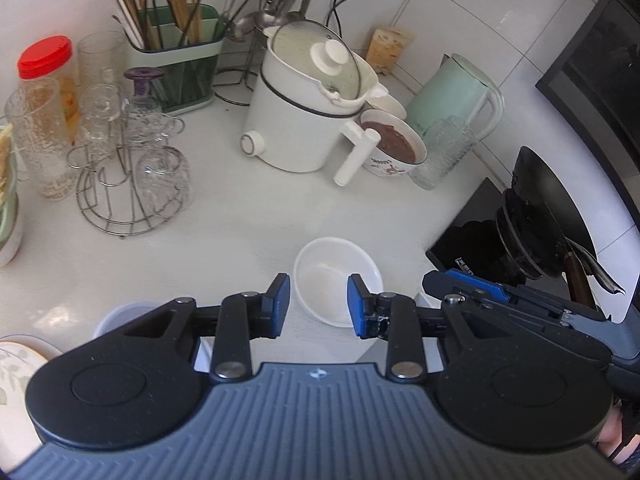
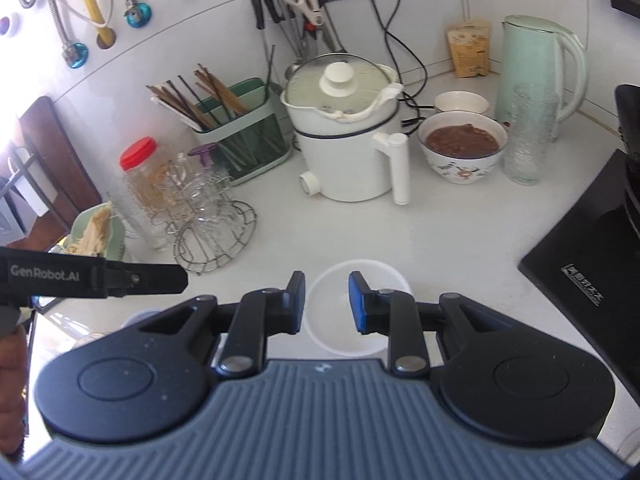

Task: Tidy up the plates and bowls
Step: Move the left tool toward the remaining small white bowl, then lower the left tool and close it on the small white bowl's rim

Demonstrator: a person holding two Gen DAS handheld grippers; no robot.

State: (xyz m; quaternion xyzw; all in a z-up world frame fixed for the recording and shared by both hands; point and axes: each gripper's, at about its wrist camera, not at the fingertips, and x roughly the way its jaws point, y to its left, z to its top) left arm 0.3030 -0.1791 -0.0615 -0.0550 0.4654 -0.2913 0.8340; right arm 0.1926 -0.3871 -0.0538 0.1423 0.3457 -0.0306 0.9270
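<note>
A small empty white bowl (image 1: 332,268) sits on the white counter, just under and ahead of both grippers. My left gripper (image 1: 318,306) hovers over its near rim, jaws apart, nothing between the blue pads. In the right wrist view the same bowl (image 2: 340,332) lies below my right gripper (image 2: 326,300), also parted and empty. Each gripper shows in the other's view: the right one (image 1: 436,280) beside the bowl, the left one (image 2: 176,278) at the left. A patterned bowl of brown food (image 2: 462,144) and a small white bowl (image 2: 460,102) stand further back.
A white electric pot (image 1: 308,112), mint kettle (image 1: 456,92), tall glass (image 2: 528,136), wire rack of glasses (image 1: 132,168), chopstick holder (image 1: 180,64) and red-lidded jar (image 1: 48,64) crowd the back. A black stove with a wok (image 1: 540,208) is at right. A leaf-patterned plate (image 1: 16,364) and pale bowl (image 1: 120,316) lie near left.
</note>
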